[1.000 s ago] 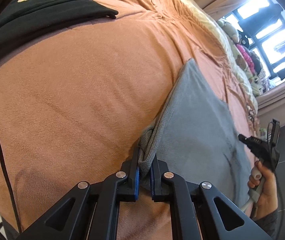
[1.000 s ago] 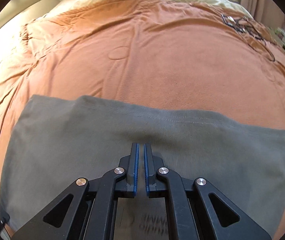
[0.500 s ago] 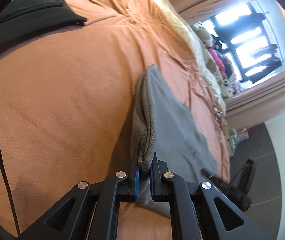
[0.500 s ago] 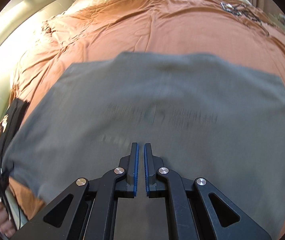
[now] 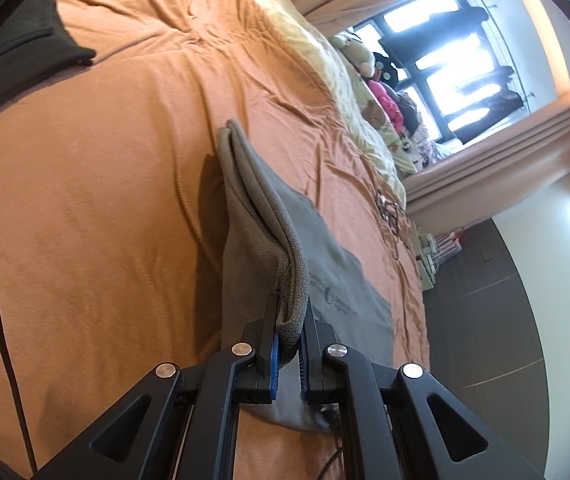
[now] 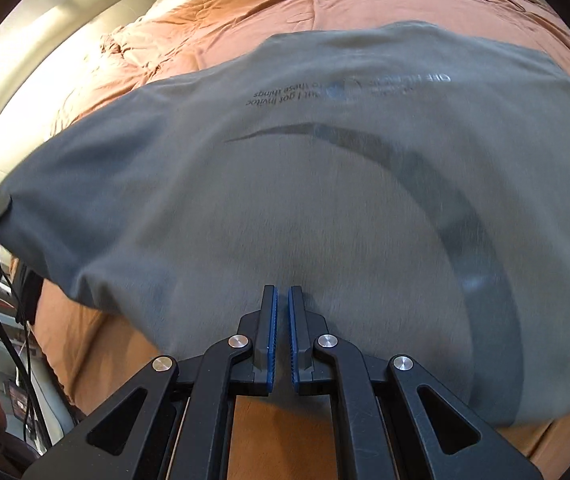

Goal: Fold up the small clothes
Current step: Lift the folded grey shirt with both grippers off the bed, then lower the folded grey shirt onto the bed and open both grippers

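Two layers of the grey shirt (image 5: pixel 289 272) are pinched at the edge between the left gripper (image 5: pixel 288 344) jaws. The right gripper (image 6: pixel 280 332) jaws are pressed together, holding nothing, with the shirt spread just ahead on the bed (image 5: pixel 85 184). Soft, light, limp fabric: grip doubled edges or corners.

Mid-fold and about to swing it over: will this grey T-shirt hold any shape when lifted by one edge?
Probably not. The grey T-shirt sags in a soft doubled fold from the left gripper, so it looks floppy. It seems light, billowing above the orange bedspread. Expect trailing corners.
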`<state>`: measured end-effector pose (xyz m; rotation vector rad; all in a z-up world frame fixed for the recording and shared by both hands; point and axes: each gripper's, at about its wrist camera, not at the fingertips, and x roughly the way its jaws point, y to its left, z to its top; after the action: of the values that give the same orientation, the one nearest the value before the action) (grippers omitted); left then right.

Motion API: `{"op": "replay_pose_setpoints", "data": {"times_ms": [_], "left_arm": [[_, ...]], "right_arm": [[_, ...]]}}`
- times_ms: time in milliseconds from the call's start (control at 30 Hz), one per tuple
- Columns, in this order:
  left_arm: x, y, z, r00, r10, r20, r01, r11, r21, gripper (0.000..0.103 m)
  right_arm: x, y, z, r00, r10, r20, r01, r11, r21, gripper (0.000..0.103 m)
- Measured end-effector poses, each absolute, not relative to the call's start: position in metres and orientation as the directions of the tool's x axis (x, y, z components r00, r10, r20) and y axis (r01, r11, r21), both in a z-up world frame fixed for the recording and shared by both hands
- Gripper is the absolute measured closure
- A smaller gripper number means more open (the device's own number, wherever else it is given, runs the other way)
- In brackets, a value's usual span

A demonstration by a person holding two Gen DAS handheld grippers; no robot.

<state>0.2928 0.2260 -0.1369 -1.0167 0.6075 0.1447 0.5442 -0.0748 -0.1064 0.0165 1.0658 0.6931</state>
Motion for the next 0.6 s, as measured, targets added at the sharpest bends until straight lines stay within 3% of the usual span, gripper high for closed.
{"op": "replay_pose_setpoints", "data": {"times_ms": [233,600], "left_arm": [[0.312,0.206,-0.114,0.829,-0.188,-0.526,-0.341,0.575,-0.744,0.096],[0.356,0.155,-0.092,0.794,-0.288,-0.534,-0.238,0.661,-0.711,0.096]], "right_arm": [[0.526,-0.084,-0.114,0.319,0.538,-0.78,-0.477,0.802,0.359,0.101],[0.532,-0.149,-0.082,0.353,0.602,-0.716,-0.471,0.775,0.42,0.1]]}}
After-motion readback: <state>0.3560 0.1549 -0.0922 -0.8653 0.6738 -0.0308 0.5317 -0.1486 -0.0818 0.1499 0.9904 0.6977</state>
